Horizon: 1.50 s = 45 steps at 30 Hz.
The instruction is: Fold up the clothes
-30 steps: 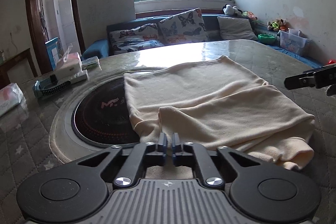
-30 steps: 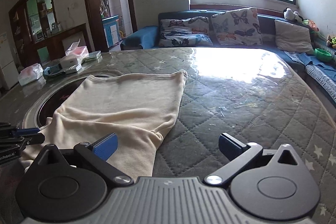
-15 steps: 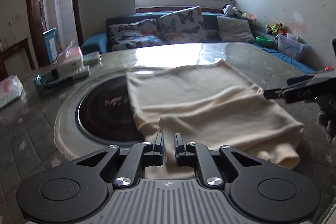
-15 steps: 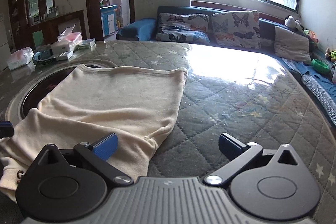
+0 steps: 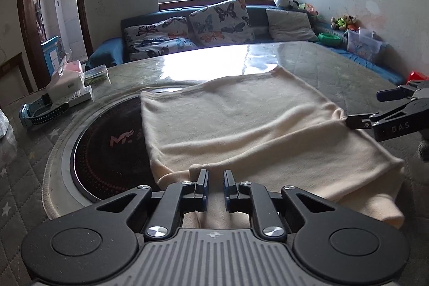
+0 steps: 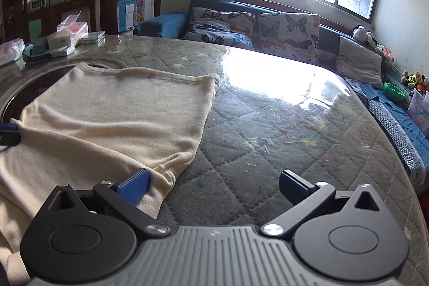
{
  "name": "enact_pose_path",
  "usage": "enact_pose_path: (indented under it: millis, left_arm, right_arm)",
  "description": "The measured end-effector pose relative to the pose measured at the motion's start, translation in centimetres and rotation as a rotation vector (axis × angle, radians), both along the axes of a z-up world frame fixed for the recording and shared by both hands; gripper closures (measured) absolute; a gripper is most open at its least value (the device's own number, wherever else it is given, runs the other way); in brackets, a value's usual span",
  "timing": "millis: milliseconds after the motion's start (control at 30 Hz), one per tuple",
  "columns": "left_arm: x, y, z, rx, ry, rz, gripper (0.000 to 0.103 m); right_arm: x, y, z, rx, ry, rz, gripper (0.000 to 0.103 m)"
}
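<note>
A cream cloth (image 5: 241, 125) lies partly folded on the quilted table (image 5: 335, 66), its left part over a round black hob (image 5: 107, 152). My left gripper (image 5: 215, 178) is at the near edge, its fingers a narrow gap apart with a fold corner of the cloth pinched between them. In the right wrist view the cloth (image 6: 120, 111) is drawn to a point at the left gripper's tip (image 6: 6, 132). My right gripper (image 6: 213, 185) is wide open at the cloth's right corner, its left finger (image 6: 134, 186) over the hem. From the left wrist view, the right gripper (image 5: 362, 109) touches the cloth's right edge.
Tissue boxes (image 5: 68, 82) and a small blue fan (image 5: 40, 114) sit at the table's far left. A sofa with butterfly cushions (image 5: 219, 20) runs behind the table. To the right of the cloth, bare quilted table (image 6: 295, 125) stretches to the edge.
My left fingers parted slightly and dropped closer to the fold corner. The right gripper, open throughout, came in from the right until its finger reached the cloth's edge.
</note>
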State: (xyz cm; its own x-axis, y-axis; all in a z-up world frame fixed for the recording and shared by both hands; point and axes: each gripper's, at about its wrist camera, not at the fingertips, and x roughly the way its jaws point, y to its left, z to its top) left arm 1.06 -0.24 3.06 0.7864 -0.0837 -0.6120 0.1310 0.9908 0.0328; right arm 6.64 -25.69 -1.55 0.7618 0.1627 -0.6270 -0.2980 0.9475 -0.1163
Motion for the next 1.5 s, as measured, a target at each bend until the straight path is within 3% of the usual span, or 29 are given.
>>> enact_pose_path:
  millis: [100,300,500,700,967,1033,1100,1500]
  left_arm:
    - [0.1,-0.2,-0.1,0.021,-0.006,0.002,0.072]
    - [-0.6,-0.3,0.0,0.034,-0.017,-0.003,0.072]
    - [-2.8,-2.1,0.1,0.067,-0.053,-0.079,0.072]
    - [-4.2,-2.4,-0.8,0.08,-0.046,-0.081,0.072]
    - [-7.6,-1.2,0.0,0.112,-0.067,-0.103,0.069]
    - [-8.9,-1.0,0.2,0.131,-0.074,-0.126,0.059]
    - [-10.1,-0.9,0.3,0.16,-0.085,-0.158,0.056]
    - [-12.3,-3.0,-1.4,0.317,-0.115,-0.287,0.056]
  right_arm:
    - [0.2,0.2,0.1,-0.011,-0.02,0.004,0.0]
    - [-0.1,-0.3,0.2,-0.016,-0.012,0.006,0.0]
    - [-3.2,-0.2,1.1,-0.025,-0.043,0.074,0.0]
    - [-6.4,0.0,-0.3,-0.122,-0.075,0.095,0.0]
    - [-7.5,-1.0,-0.3,-0.096,-0.066,0.073,0.0]
    - [-7.8,-1.2,-0.3,-0.099,-0.071,0.068,0.0]
    - [-8.1,-1.2,0.0,-0.104,-0.079,0.067,0.0]
    - [-8.7,-0.1,-0.1,-0.139,-0.085,0.113,0.0]
